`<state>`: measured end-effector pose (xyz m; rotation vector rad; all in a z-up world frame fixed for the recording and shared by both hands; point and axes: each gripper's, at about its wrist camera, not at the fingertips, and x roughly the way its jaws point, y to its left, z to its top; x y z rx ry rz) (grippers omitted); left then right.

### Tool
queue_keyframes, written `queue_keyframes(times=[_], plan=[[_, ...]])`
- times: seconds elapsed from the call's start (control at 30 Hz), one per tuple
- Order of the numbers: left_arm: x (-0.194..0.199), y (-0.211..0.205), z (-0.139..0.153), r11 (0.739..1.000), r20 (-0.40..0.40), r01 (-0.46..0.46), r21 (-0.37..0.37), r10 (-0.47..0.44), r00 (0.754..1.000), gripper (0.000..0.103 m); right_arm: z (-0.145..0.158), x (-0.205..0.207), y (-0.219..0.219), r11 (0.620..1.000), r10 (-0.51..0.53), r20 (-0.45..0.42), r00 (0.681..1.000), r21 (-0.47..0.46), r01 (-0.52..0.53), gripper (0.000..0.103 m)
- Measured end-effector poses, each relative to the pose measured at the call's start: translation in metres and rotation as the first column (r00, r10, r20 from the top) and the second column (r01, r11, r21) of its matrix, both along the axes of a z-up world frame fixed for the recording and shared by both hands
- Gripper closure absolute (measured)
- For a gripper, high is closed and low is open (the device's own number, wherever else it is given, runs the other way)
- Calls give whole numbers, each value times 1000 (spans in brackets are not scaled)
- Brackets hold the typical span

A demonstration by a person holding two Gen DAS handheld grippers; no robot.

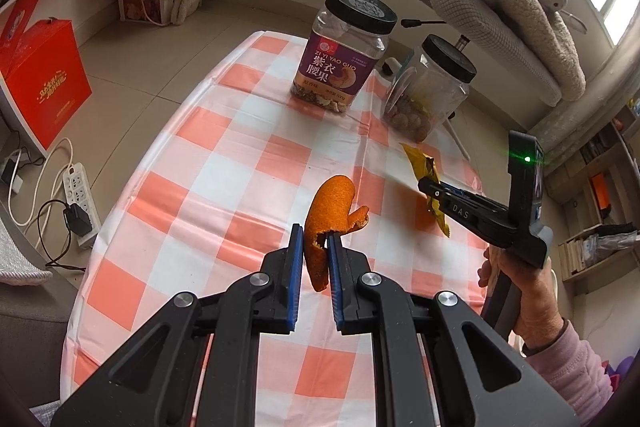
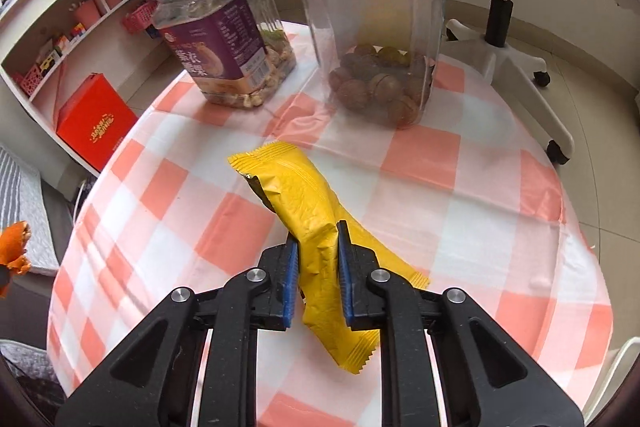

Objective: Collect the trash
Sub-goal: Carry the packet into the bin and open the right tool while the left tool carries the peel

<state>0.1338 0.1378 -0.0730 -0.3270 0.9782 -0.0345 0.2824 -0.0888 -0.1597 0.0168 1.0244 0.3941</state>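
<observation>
Both visible pieces of trash are gripped: the left gripper (image 1: 316, 235) clamps an orange peel (image 1: 330, 211) at frame centre, and the right gripper (image 2: 318, 239) pinches a yellow snack wrapper (image 2: 308, 203) at lower centre, above the checked tablecloth (image 2: 460, 195). Disposal remains. No bin is visible; the wrapper's print is unreadable.

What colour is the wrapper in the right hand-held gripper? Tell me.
Yellow wrapper; clearest in the right wrist view.
</observation>
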Motion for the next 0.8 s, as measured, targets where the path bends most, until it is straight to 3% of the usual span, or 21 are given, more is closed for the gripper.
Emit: queue_keyframes(times=[0.3,0.6,0.8], plan=[[-15,2,14,1000,54,-15,-10,16,998,90,36,-51,6,991,19,10,1000,131,-20,87],[-28,-16,27,999,111,8,-34,-4,994,91,71,-91,-20,965,-8,5,1000,262,6,87],[-34,-40,35,998,142,41,-48,-33,989,90,87,-116,-45,970,-35,57,998,243,20,87]])
